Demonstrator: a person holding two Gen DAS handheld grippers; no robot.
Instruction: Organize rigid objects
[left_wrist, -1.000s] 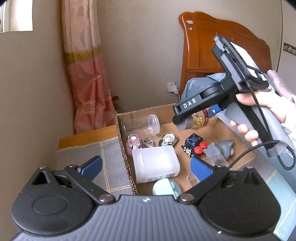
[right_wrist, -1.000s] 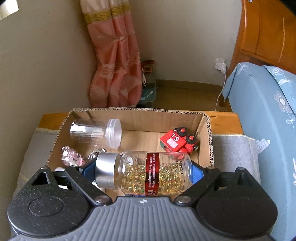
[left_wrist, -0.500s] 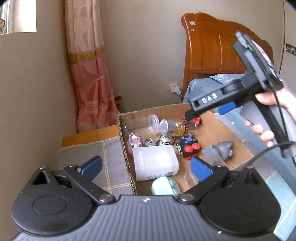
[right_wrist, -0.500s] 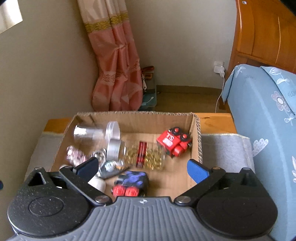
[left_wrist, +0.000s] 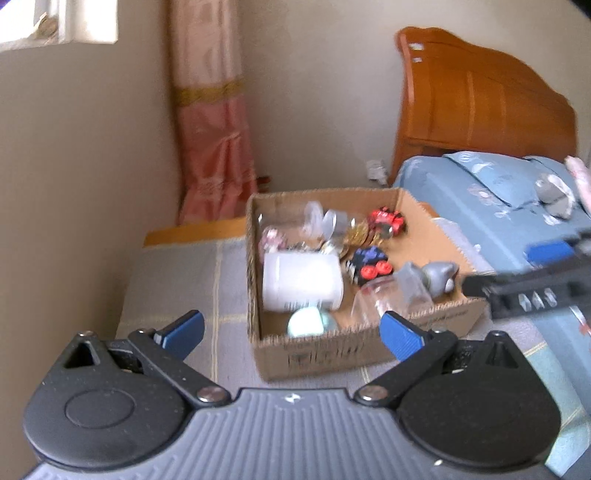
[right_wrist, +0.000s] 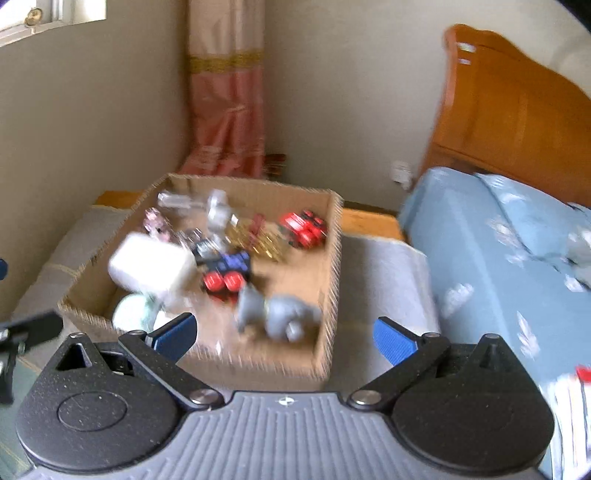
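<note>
The capsule jar (right_wrist: 255, 236), held a second ago, now lies in the cardboard box (right_wrist: 328, 295) at 12 o'clock; the right gripper (right_wrist: 282, 332), jaws just opened wide and empty, has pulled back. Left gripper (left_wrist: 291, 328) gapes empty. Best centre squarely over the next item.

Motion blur leaves nothing clearly readable: white letters on the black right gripper arm (left_wrist: 532, 299) and dark print on the brown cardboard box (left_wrist: 325, 356) stay illegible.
</note>
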